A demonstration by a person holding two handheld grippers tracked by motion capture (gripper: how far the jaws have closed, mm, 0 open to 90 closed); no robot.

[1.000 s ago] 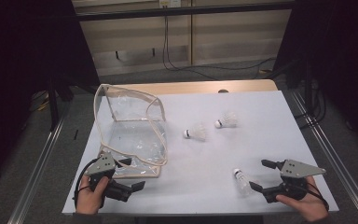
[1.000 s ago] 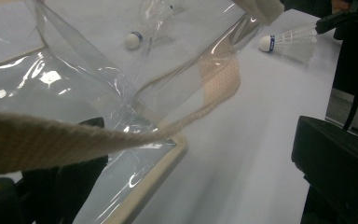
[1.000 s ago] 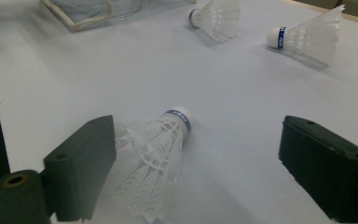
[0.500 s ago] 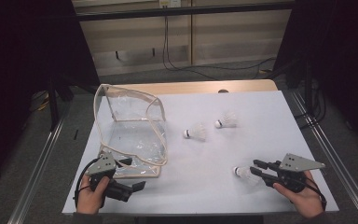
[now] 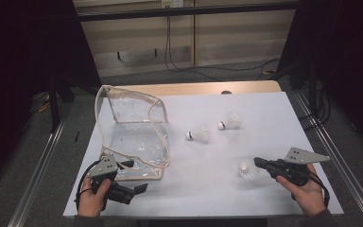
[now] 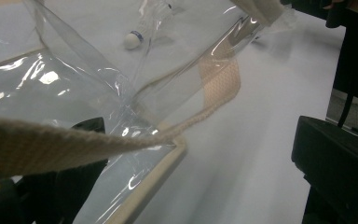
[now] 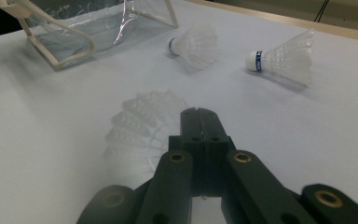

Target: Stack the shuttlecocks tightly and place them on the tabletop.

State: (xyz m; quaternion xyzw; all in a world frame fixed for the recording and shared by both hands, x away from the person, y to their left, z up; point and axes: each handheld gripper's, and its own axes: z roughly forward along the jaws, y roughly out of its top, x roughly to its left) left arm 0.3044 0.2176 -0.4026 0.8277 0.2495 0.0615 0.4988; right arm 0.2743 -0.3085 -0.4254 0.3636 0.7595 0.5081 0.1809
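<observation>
Progress: early, no shuttlecock lying in clear bag at far left | right gripper: jaws just closed, being clenched at near-right shuttlecock skirt, grasp unclear | two shuttlecocks lying mid-table | left gripper: being held released around bag's near corner

Looks like a lab test bay: white table on metal rails, loose cables, dark curtained surround.

I saw both grippers as matte black, the right gripper and left gripper each topped by a grey three-cornered plate; brass-coloured bushings sat in the linkage, and black cables trailed, sleeves perhaps dark.
</observation>
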